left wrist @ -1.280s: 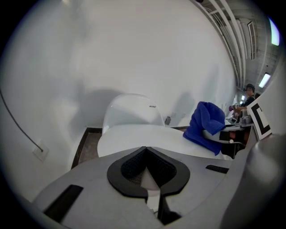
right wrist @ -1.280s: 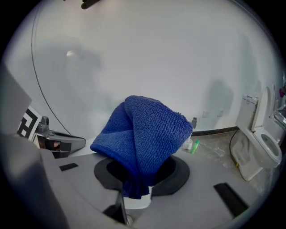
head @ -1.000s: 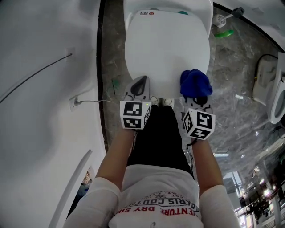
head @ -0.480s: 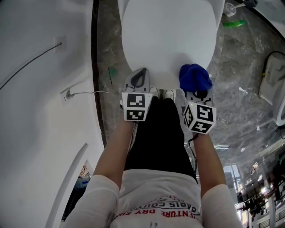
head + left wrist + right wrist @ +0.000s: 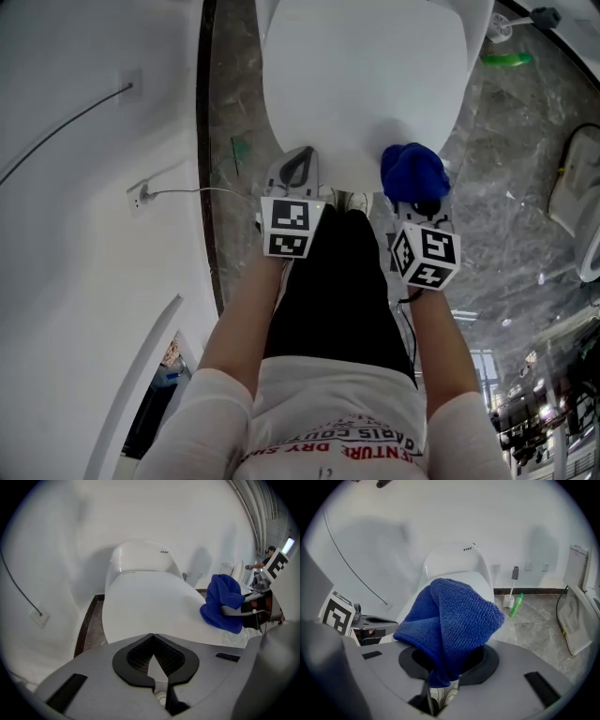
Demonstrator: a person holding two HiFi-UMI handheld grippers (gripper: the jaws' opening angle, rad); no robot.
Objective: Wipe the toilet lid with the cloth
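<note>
The white toilet lid (image 5: 366,75) lies closed at the top middle of the head view, and the left gripper view shows the lid (image 5: 145,606) too. The blue cloth (image 5: 412,169) hangs bunched at the lid's near right edge, with my right gripper (image 5: 417,208) shut on it. In the right gripper view the cloth (image 5: 450,620) fills the jaws and hides the tips. At the lid's near left edge my left gripper (image 5: 295,171) is shut with nothing in it; its tips meet (image 5: 152,635). Whether the cloth touches the lid I cannot tell.
A white wall with a socket and cable (image 5: 141,195) runs along the left. A green bottle (image 5: 506,59) and a toilet brush holder (image 5: 497,28) stand on the marble floor at the right. Another white fixture (image 5: 581,206) is at the far right. The person's shoes (image 5: 342,199) are at the toilet's base.
The head camera has tilted, so the tank has left the frame. Both grippers keep almost the same places at the lid's near edge, the cloth still held.
</note>
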